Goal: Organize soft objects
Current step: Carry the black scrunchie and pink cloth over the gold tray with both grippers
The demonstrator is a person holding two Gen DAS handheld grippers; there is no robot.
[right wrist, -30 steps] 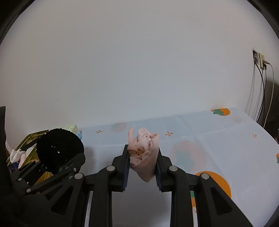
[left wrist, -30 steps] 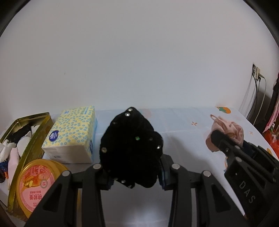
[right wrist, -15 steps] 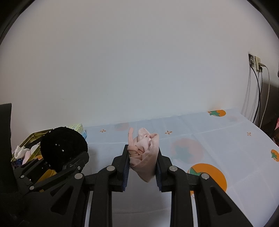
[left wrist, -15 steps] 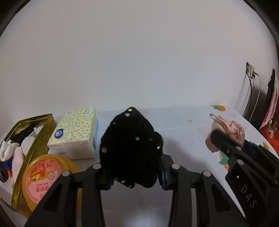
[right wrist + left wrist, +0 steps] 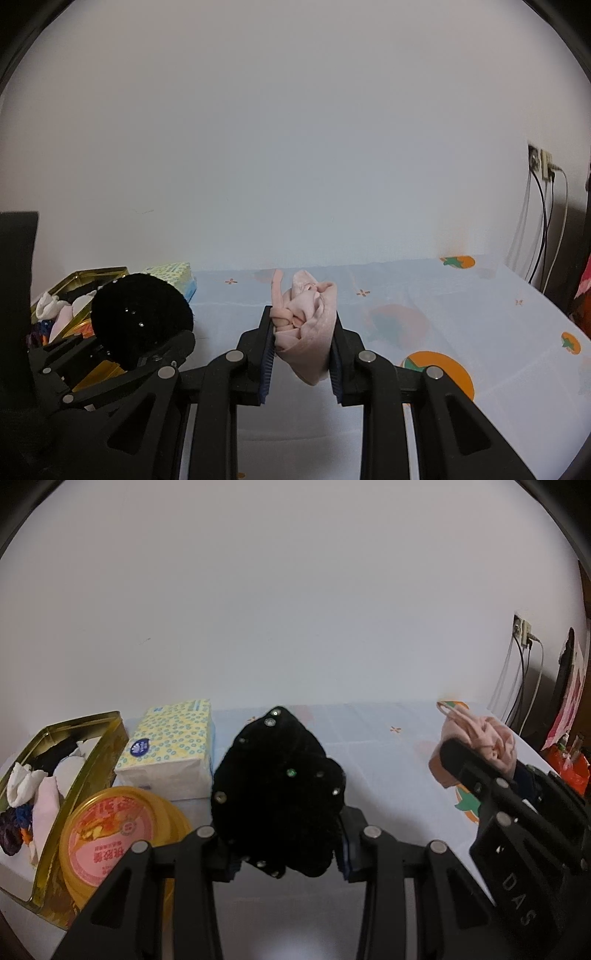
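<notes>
My left gripper is shut on a black fuzzy scrunchie with small rhinestones and holds it above the table; the scrunchie also shows in the right wrist view. My right gripper is shut on a knotted pink fabric scrunchie, held above the tablecloth; it appears at the right of the left wrist view. A gold tin at the far left holds several soft items, white, pink and dark.
A yellow-and-blue tissue pack stands beside the tin. A round gold lid with a pink label leans by the tin. The table has a pale cloth with orange fruit prints. A wall socket with cables is far right.
Both grippers have drawn back and slightly up from the table, each keeping its scrunchie. More of the tin and tablecloth shows in the views.
</notes>
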